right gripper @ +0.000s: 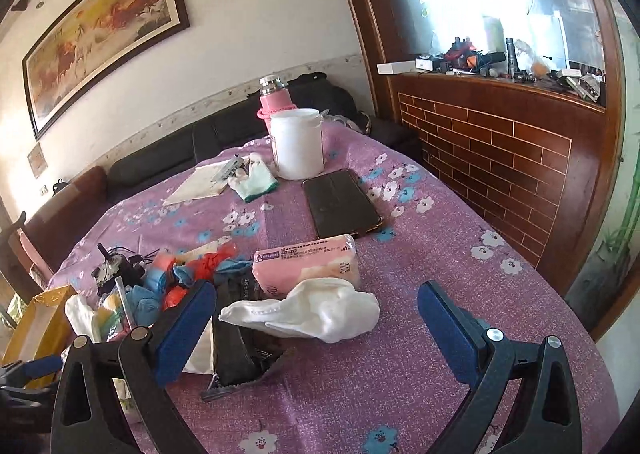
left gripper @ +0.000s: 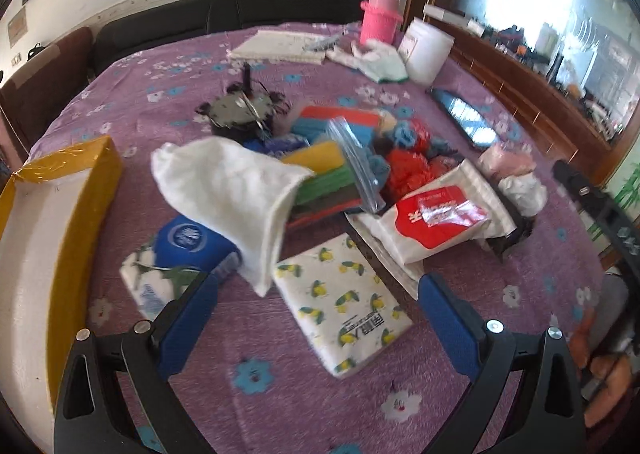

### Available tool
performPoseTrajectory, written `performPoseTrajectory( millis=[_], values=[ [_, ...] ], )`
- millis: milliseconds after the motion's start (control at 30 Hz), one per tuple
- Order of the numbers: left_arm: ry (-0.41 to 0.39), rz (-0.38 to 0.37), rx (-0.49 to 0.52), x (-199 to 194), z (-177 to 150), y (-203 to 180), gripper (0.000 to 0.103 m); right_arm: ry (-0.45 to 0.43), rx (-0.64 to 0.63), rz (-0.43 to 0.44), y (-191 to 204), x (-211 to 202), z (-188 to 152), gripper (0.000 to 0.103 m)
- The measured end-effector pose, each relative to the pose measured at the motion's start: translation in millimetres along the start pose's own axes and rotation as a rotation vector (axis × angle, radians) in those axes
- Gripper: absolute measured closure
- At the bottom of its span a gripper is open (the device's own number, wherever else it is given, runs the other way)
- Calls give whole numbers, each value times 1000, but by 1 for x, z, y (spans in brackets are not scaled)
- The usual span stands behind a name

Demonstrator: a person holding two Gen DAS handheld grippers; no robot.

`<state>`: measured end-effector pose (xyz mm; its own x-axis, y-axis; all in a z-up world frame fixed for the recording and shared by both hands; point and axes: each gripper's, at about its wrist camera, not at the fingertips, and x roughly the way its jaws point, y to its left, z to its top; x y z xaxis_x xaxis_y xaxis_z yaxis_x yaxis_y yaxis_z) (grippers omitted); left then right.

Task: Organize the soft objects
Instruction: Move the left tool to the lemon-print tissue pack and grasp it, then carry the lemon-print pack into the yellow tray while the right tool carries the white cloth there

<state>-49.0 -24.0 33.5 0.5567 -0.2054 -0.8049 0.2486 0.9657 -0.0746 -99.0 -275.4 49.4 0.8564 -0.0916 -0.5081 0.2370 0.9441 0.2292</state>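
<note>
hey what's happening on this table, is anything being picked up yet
Not yet. A person holds two sets of tongs over a purple flowered tablecloth strewn with soft items, and both are open and empty. The left tongs hover over a lemon-print tissue pack, next to a white towel draped on a pile of coloured cloths. The right tongs frame a crumpled white cloth lying in front of a pink tissue pack. A yellow box sits open at the left edge.
</note>
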Motion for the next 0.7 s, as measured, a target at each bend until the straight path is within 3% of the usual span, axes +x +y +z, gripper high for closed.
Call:
performPoseTrajectory(
  millis=[67,100,200,367,500,567,633,700],
  values=[
    [45,-14,21,13,-3,-7,14,-16,-8,-1,2,-3,0,1],
    [74,-30,38,18,-7,-10,35,-22,-10,-4,2,-4,0,1],
    [57,-71,46,6,-17,-5,44,-22,-1,-2,0,-4,2,1],
    [26,-134,-39,-27,-40,35,44,4,60,21,-11,1,4,1],
    [30,-87,-103,-21,-39,52,43,27,107,40,-20,5,4,1],
    [42,-111,-125,-14,-37,54,41,54,103,59,-22,8,6,1],
    [29,-101,-117,-12,-38,52,41,110,101,78,-31,9,14,1],
    [10,-91,-96,-11,-41,48,40,102,118,77,-46,-1,23,1]
  ],
)
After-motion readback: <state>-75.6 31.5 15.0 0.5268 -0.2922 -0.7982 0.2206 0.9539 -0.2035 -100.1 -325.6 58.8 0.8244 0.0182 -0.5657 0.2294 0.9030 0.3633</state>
